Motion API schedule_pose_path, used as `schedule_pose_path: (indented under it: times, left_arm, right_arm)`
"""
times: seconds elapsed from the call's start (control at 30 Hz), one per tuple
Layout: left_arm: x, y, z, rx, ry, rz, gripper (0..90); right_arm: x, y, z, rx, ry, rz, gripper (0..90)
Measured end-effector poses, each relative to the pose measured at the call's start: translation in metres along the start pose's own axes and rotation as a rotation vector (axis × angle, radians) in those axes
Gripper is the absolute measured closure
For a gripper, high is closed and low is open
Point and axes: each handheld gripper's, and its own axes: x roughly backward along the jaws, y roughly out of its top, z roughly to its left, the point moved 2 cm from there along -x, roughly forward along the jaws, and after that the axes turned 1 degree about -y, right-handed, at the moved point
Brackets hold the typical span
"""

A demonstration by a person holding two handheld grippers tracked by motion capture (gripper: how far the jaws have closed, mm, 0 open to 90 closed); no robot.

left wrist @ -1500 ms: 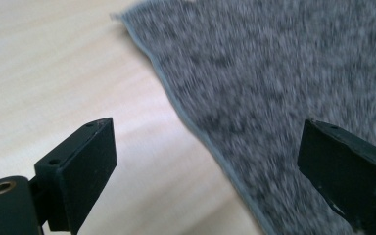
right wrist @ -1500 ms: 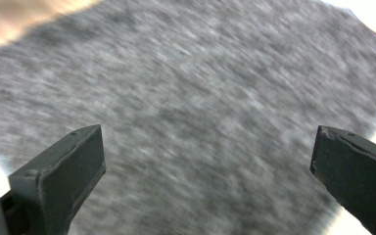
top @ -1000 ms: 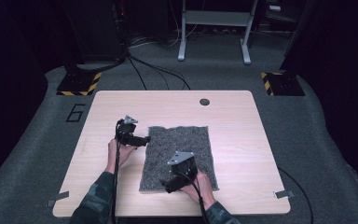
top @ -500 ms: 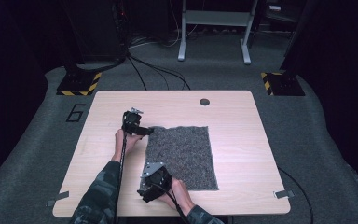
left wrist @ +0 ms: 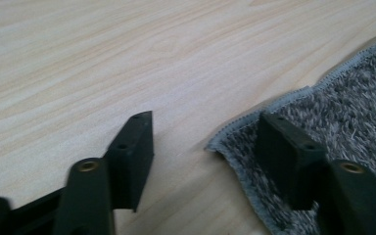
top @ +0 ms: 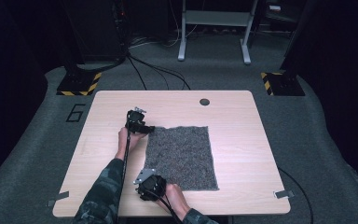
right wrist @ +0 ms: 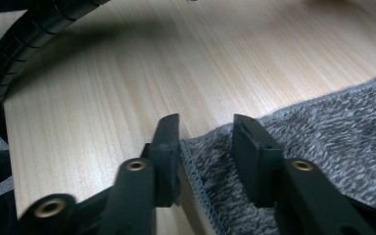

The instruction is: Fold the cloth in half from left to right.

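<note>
High view: a grey knitted cloth (top: 181, 156) lies flat at the middle of the wooden table (top: 251, 140). It looks light, limp and easy to bunch, so the stitched corners are the likely places to pinch it. Left gripper (top: 145, 129) sits at its upper-left corner, right gripper (top: 145, 183) at its lower-left corner. In each gripper view the jaws have just been closing and stand part open, straddling a corner (left wrist: 215, 144) (right wrist: 188, 144); pads not yet pressing.
</note>
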Motion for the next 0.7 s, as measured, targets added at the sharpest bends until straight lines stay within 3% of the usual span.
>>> schedule_pose_path:
  times: [0.03,0.13,0.33,0.43,0.7]
  left_arm:
    - [0.000,0.001,-0.004,-0.031,0.003,0.013,52.2]
    - [-0.001,0.002,-0.007,-0.056,-0.001,0.019,58.8]
    - [-0.002,0.003,-0.013,-0.089,-0.004,0.010,83.3]
    - [-0.002,0.003,-0.016,-0.087,0.006,-0.004,86.4]
    - [0.008,0.009,-0.018,-0.105,0.023,-0.025,87.4]
  right_arm:
    - [-0.001,-0.001,0.000,0.001,-0.013,-0.005,70.4]
    - [-0.001,-0.001,0.001,0.009,-0.006,0.005,74.3]
    - [-0.002,-0.002,0.000,0.013,-0.023,-0.009,85.4]
    - [-0.001,-0.002,0.002,-0.013,-0.029,-0.006,86.2]
    - [0.009,0.001,0.000,-0.011,-0.027,-0.048,86.6]
